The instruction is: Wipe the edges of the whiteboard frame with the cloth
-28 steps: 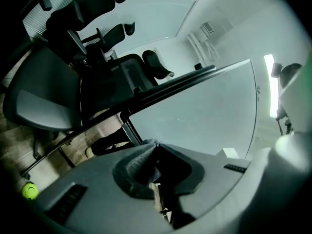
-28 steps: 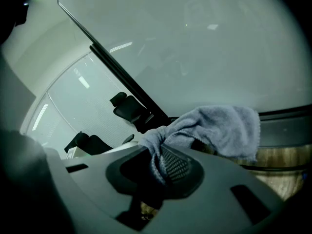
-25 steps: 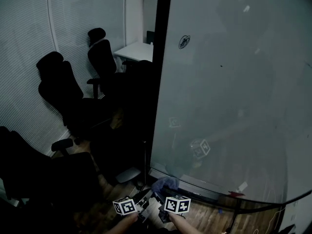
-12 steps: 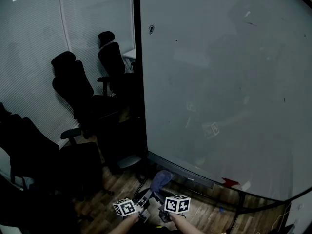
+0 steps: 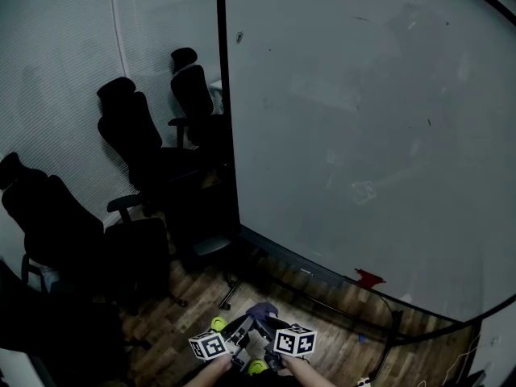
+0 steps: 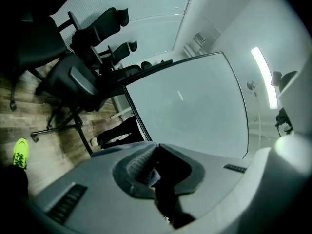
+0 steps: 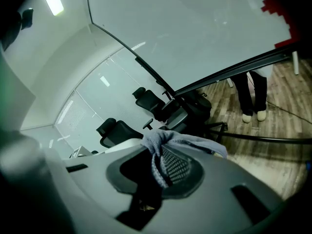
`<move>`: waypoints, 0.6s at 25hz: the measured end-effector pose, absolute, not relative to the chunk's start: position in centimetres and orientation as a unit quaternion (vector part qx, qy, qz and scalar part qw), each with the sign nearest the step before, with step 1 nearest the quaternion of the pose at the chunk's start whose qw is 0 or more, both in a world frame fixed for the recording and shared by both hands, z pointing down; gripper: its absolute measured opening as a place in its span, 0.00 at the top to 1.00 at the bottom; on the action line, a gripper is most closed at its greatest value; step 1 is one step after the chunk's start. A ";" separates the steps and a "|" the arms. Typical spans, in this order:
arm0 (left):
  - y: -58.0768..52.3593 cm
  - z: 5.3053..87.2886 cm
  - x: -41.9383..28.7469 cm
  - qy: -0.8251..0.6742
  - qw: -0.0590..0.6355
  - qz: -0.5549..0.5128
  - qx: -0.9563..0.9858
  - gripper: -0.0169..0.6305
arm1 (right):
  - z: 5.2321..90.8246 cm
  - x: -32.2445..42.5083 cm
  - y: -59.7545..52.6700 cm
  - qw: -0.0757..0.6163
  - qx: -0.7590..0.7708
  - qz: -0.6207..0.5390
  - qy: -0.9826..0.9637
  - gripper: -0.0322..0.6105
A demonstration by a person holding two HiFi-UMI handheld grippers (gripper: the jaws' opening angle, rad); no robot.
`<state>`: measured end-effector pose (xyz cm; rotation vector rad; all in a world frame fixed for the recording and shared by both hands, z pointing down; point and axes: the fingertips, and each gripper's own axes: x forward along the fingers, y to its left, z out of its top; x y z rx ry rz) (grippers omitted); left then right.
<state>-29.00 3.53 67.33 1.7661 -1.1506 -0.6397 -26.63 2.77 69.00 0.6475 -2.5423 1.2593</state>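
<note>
Low and waiting: the right gripper (image 5: 260, 327) is clamped on the crumpled blue-grey cloth (image 5: 262, 310), and the left gripper (image 5: 241, 329) beside it pinches a corner. The black whiteboard frame (image 5: 228, 135) stands well ahead of both, so the wiping looks wholly undone.

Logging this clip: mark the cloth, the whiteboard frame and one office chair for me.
cloth (image 7: 168, 141), right gripper view, on the bunched fold at the claw.
whiteboard frame (image 5: 228, 135), head view, on its black left edge.
office chair (image 5: 133, 135), head view, on the backrest.
</note>
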 end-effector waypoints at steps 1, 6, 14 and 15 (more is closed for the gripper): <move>3.9 67.4 -28.7 -0.466 0.454 -0.257 0.715 0.93 | 69.1 -26.3 3.2 0.116 0.220 0.433 -0.866 0.84; 4.8 68.2 -28.1 -0.463 0.467 -0.251 0.710 0.93 | 69.7 -25.6 4.2 0.122 0.218 0.442 -0.861 0.84; 5.3 68.8 -29.0 -0.456 0.477 -0.247 0.709 0.93 | 70.4 -26.6 4.8 0.133 0.218 0.445 -0.858 0.84; 5.3 69.0 -29.1 -0.455 0.482 -0.247 0.707 0.93 | 70.6 -26.7 4.8 0.130 0.218 0.451 -0.856 0.84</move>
